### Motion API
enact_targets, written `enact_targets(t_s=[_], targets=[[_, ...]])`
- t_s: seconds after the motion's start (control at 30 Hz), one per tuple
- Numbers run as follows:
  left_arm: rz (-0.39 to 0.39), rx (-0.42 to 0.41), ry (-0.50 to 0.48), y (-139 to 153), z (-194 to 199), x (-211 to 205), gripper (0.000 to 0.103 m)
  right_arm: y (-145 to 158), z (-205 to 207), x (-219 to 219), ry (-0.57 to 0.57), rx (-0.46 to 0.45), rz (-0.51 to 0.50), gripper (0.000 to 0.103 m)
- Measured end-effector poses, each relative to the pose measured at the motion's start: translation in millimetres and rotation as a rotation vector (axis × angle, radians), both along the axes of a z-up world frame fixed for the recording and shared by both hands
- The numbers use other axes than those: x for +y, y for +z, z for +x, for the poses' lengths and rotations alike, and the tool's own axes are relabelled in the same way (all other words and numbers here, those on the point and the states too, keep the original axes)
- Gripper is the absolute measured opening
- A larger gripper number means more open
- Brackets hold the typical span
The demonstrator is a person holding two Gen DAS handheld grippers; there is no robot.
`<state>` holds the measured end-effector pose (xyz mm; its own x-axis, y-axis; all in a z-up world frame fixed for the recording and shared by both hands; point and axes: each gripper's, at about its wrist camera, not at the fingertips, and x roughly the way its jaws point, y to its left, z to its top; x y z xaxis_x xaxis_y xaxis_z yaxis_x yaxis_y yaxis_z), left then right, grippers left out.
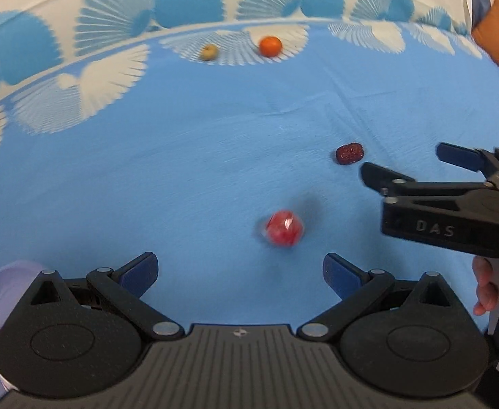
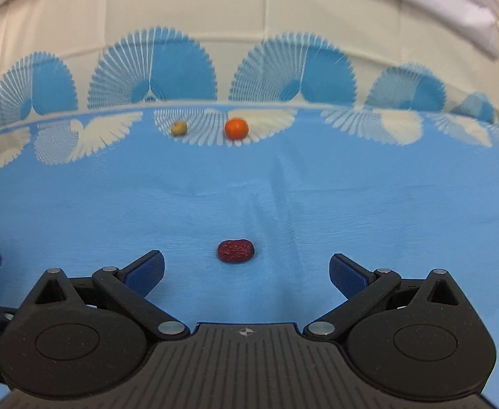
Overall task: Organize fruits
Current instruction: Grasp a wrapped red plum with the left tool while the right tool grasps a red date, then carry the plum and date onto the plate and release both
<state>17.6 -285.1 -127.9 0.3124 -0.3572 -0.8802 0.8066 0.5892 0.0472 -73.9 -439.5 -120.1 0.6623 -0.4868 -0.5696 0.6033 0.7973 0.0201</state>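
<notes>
two open grippers are held over fruit scattered on a blue tablecloth (image 1: 181,177).

the left gripper (image 1: 240,269) is seen with its jaws spread wide and nothing between them; a red fruit (image 1: 284,227), blurred, lies on the cloth just ahead of the gap. the right gripper (image 2: 247,269) is likewise spread and empty, with a dark red wrinkled fruit (image 2: 235,250) lying just ahead between its fingertips. in the left wrist view the right gripper (image 1: 402,167) is seen from the side, gripped by a hand (image 1: 491,286), its tips just beside the same dark fruit (image 1: 350,153). an orange fruit (image 2: 236,128) and a small yellowish fruit (image 2: 178,127) are seen well apart from both, near the far patterned border. a pale lilac round object (image 1: 0,293) is partly hidden behind the left gripper.
</notes>
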Motion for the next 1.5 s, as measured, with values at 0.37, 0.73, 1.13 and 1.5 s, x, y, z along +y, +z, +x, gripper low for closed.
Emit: enact_targets(t_s=[0.37,0.73,1.13,1.5], targets=[[0.077,0.02,-0.003,-53,30,-49,0.103,-33,52,-35,0.05,0.052,-0.017,0.088],[0.001,0.033,-0.087,-41,15,-50,0.033,-30,43,-14,0.084,0.04,-0.088,0.035],[-0.032,-0.02,-0.013,28,3,21,0.034,24,-25,-23,-0.179,-0.081,-0.049,0.035],[-0.028,-0.117,0.183,116,-19,172,0.034,112,-101,109,0.107,-0.174,-0.143,0.035]])
